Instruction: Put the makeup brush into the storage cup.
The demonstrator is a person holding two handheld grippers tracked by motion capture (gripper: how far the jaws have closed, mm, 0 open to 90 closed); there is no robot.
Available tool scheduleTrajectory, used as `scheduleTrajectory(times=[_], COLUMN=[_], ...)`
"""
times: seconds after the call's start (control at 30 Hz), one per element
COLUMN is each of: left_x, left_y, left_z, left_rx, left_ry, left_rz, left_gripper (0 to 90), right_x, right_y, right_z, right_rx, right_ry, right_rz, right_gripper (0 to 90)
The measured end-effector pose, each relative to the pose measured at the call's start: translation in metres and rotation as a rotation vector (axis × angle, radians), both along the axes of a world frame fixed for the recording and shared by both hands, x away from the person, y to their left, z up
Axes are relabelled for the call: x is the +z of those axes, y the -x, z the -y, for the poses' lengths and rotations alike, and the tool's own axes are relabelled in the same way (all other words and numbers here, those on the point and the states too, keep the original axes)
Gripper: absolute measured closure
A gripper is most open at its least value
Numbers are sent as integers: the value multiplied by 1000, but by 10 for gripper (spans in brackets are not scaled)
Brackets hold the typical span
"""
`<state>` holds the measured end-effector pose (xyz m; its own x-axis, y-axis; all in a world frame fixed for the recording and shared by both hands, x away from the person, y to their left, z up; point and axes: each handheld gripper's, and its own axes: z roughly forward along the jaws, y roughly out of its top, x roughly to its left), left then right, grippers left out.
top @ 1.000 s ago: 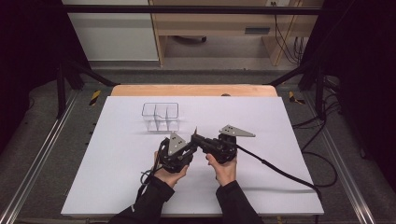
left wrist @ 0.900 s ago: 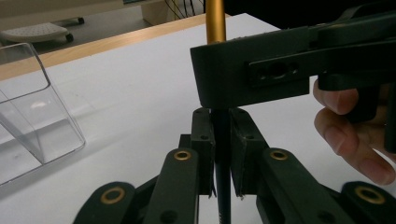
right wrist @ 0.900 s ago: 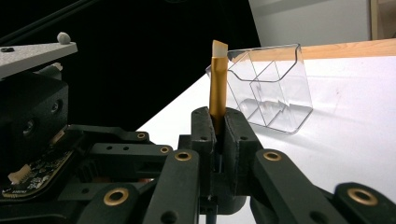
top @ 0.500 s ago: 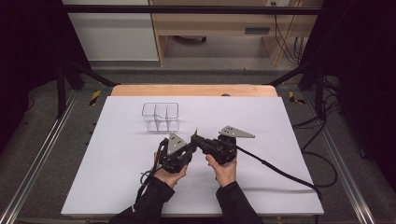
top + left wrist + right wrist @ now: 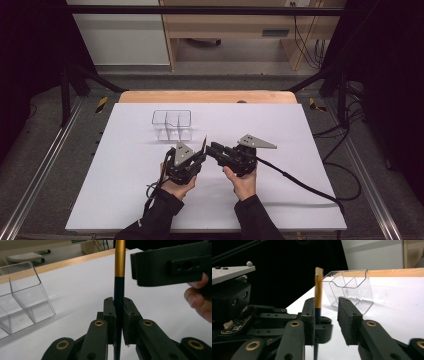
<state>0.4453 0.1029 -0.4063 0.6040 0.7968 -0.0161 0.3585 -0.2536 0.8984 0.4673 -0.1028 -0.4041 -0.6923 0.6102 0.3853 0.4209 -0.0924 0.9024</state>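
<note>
A thin brush [image 5: 119,270] with a dark handle, gold ferrule and pale flat tip [image 5: 319,271] stands upright over the white table. My left gripper [image 5: 118,302] is shut on its dark handle. In the high view the left gripper [image 5: 200,155] sits beside the right gripper [image 5: 210,148], which reaches in from the right. The right gripper [image 5: 327,307] has just been opening its jaws. The brush [image 5: 318,297] stands between them against the left pad, with a clear gap to the right pad. The brush [image 5: 204,143] pokes up where the two grippers meet.
A clear plastic organiser box [image 5: 172,124] with dividers stands on the white sheet [image 5: 300,130] just beyond the grippers, also seen as the box [image 5: 22,297] and the box [image 5: 349,287]. A black cable [image 5: 300,182] trails right from the right gripper.
</note>
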Motion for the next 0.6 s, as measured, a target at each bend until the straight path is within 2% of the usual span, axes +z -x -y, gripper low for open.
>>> scheduleTrajectory(times=[0.13, 0.2, 0.47, 0.6], left_x=[1, 1, 5, 6], left_y=[0, 0, 1, 1], left_z=[-5, -7, -17, -23], left_rx=[9, 14, 26, 36], left_ry=[10, 12, 25, 34], left_rz=[2, 6, 13, 17], left_gripper=[819, 819, 819, 818], right_x=[0, 0, 2, 2], right_y=[0, 0, -1, -2], right_z=[7, 9, 12, 14], right_rx=[-21, -34, -41, -45], right_ry=[11, 49, 119, 173], right_rz=[7, 22, 39, 50], right_gripper=[588, 552, 415, 363])
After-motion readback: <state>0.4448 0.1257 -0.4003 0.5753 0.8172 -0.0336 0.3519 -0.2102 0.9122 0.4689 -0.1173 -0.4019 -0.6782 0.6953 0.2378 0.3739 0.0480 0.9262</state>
